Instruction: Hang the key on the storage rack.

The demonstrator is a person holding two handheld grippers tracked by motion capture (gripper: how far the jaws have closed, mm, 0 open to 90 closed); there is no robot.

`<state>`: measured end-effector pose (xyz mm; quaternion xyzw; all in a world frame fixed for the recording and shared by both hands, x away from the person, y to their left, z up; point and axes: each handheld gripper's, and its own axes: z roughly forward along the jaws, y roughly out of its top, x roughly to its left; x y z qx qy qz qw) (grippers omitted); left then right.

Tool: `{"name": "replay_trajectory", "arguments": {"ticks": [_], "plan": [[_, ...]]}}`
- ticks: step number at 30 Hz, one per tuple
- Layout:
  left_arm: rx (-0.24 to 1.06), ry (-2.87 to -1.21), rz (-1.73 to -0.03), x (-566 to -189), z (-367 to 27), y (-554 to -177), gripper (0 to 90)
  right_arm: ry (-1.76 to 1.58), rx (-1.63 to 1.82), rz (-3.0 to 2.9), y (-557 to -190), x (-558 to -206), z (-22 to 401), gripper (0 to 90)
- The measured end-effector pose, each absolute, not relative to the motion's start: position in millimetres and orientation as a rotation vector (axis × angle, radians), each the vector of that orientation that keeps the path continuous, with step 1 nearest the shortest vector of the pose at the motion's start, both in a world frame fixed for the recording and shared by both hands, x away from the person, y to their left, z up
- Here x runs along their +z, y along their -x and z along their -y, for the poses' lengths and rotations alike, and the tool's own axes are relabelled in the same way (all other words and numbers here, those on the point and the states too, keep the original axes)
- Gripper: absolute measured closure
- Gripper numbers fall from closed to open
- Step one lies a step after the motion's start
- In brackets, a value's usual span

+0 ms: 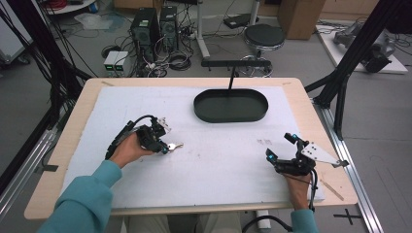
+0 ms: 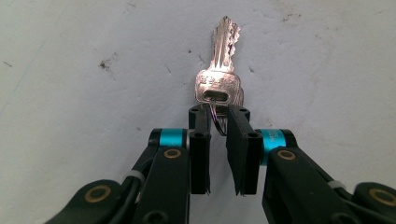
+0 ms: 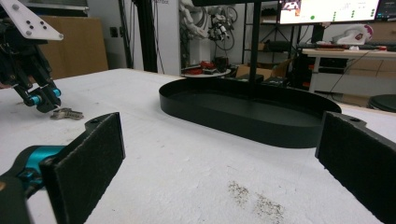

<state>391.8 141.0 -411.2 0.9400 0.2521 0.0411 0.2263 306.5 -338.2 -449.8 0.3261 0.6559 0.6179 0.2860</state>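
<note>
My table point(image 1: 311, 111) carries a white foam sheet point(image 1: 218, 160) over most of its top, speckled with dark crumbs near my right side. At about one o'clock from the sheet's middle sits the black oval tray point(image 1: 231, 105), low-walled; a thin black stand rises just behind it.

My right gripper point(image 1: 281, 147) rests at four o'clock on the sheet, jaws spread wide with nothing between them; in the right gripper view its two black pads frame the tray from either side, well apart from it. My left gripper point(image 1: 164, 145) lies at nine o'clock, its tips pointing toward three o'clock. Its jaws are drawn close together around the head end of the key point(image 2: 219, 77), which lies flat on the foam. In the left gripper view the blade points to twelve o'clock, away from me, and the head sits just past my tips. A thin purplish cord runs from the slot in the head down between my pads; whether the pads pinch the cord or the metal itself, I cannot tell.

The head bears stamped lettering, too small and blurred to read. A second key edge seems to peek out under the first, mostly hidden.
</note>
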Motion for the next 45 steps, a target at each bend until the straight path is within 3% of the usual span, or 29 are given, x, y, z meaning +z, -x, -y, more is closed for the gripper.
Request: {"name": "replay_trajectory", "arguments": {"ticks": [15, 33, 45], "plan": [[0.090, -2.576, -0.717, -409, -140, -392, 87.3, -0.871, 1.652, -1.754, -307, -450, 338, 0.5], [0.121, -2.536, -0.712, -403, -143, -392, 88.2, -0.863, 1.654, -1.751, -307, -450, 338, 0.5], [0.117, -2.288, -0.654, -378, -150, -388, 88.3, -0.905, 1.660, -1.766, -310, -449, 340, 0.5]]}}
